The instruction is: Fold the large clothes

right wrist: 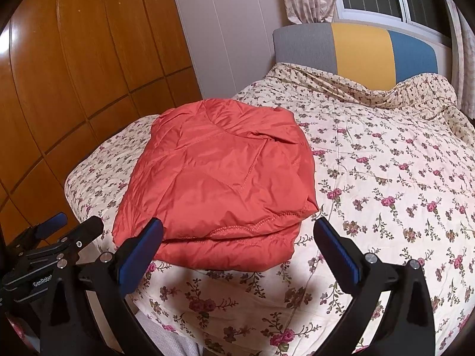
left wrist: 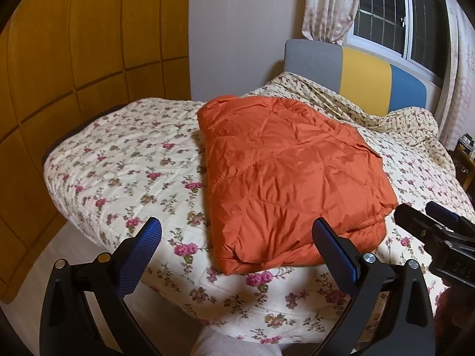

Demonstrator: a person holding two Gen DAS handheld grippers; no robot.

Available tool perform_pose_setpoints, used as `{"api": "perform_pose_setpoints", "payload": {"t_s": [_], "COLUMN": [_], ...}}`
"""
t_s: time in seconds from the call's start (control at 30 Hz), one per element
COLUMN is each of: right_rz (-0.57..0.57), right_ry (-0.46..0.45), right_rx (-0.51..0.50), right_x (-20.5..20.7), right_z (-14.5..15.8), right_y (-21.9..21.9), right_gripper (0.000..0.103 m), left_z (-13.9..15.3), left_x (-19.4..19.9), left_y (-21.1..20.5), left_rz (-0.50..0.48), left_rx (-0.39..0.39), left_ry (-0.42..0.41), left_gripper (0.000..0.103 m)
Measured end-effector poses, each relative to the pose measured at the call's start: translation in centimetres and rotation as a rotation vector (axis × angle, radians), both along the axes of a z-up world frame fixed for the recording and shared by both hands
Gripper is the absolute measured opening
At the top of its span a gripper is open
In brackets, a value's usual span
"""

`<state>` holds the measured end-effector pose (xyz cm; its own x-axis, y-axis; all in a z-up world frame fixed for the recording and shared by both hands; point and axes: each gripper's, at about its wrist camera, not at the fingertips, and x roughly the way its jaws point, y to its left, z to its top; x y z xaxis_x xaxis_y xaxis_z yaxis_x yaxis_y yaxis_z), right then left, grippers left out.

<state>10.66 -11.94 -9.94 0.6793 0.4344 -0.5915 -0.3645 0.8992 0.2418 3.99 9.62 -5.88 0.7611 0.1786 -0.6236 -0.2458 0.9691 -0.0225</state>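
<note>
Bedroom, wooden wardrobe [left wrist: 74, 74] at left, window [left wrist: 394, 20] with curtains behind a grey, yellow and blue headboard [left wrist: 365, 71].

Left wrist view: bed [left wrist: 118, 163] under a floral quilt; orange jacket [left wrist: 285, 172], folded into a thick rectangle, lies on the quilt near the front edge. Left tool [left wrist: 237, 231] held above that edge, fingers apart, empty. Right tool [left wrist: 427, 216] at right, fingers apart.

Right wrist view: jacket [right wrist: 219, 178] folded, on the bed [right wrist: 386, 178]. Right tool [right wrist: 237, 231] spread wide, empty, just short of the jacket. Left tool [right wrist: 68, 222] at lower left.
</note>
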Motion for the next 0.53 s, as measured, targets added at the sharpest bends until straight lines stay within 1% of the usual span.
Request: {"api": "perform_pose_setpoints", "payload": {"t_s": [0.1,0.17,0.23,0.33,0.47,0.53], "right_rz": [-0.002,-0.004,-0.008,-0.015,-0.041,-0.074], "right_ry": [0.007,0.011,0.017,0.031,0.056,0.075], "right_rx": [0.003,0.007,0.009,0.013,0.014,0.018], "right_x": [0.2,0.3,0.5,0.8,1.7,2.6], "right_z": [-0.2,-0.4,-0.5,-1.0,-1.8,-2.5], "right_y": [-0.2,-0.3,-0.4,-0.7,-1.6,-2.9], "right_gripper": [0.101,0.101,0.101,0.101,0.101,0.101], "left_z": [-0.3,-0.4,-0.6,-0.7,-1.3,-1.6], "left_x": [0.2,0.2,0.4,0.7,1.5,1.9], "left_y": [0.3,0.3,0.2,0.3,0.5,0.6], "left_rz": [0.006,0.028,0.029,0.035,0.029,0.027], "left_rx": [-0.034,-0.025,-0.010,-0.013,-0.015,-0.020], "left_ry": [0.013,0.013,0.023,0.034,0.073,0.091], "left_gripper": [0.100,0.100,0.100,0.100,0.100,0.100]}}
